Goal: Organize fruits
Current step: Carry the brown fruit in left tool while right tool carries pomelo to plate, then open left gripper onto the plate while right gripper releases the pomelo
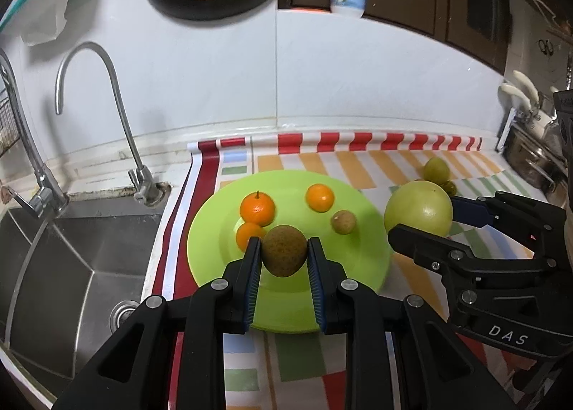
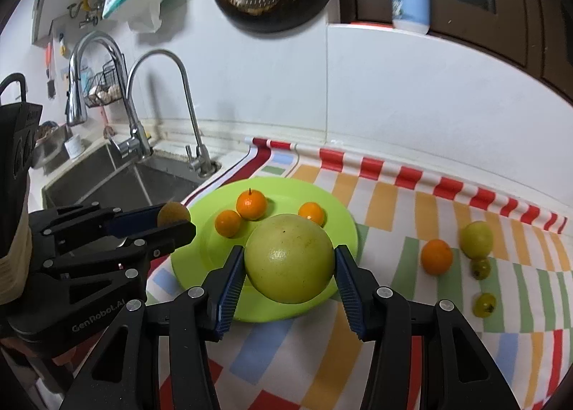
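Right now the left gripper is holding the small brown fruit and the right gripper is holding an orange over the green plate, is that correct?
Not quite. The left gripper does hold the small brown fruit, but the right gripper holds a large yellow-green fruit, not an orange, over the green plate. The right wrist view shows this plainly.

Both grippers are showing matte black, angular frames with silver round screws at the joints and blue ribbed pads lining the jaws: left gripper [image 1: 283, 254], right gripper [image 2: 289, 266], white lettering printed along their bodies.
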`<action>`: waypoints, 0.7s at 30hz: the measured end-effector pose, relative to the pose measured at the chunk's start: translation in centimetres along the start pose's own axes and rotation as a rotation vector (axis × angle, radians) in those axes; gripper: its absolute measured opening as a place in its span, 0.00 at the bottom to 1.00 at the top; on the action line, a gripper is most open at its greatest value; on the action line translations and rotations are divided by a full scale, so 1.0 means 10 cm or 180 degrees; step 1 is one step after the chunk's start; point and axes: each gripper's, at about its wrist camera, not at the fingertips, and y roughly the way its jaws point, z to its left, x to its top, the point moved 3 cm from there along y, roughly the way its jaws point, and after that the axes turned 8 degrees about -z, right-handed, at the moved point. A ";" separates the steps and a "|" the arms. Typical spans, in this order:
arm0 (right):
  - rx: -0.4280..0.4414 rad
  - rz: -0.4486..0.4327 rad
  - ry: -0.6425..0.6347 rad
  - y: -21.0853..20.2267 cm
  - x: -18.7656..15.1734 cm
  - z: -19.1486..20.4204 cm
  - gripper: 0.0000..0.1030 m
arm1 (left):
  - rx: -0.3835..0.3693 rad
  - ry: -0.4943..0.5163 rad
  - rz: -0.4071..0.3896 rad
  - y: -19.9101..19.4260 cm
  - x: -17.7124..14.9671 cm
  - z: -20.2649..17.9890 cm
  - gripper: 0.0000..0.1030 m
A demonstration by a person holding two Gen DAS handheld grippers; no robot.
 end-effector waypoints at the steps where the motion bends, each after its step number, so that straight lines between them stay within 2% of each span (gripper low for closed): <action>1: 0.0016 0.0026 -0.0003 0.05 -0.01 0.00 0.49 | 0.0008 -0.0003 0.0022 0.04 -0.01 0.02 0.25; 21: 0.0160 0.0397 -0.0019 0.79 -0.17 -0.01 0.49 | 0.0067 -0.0026 0.0396 0.64 -0.17 0.24 0.25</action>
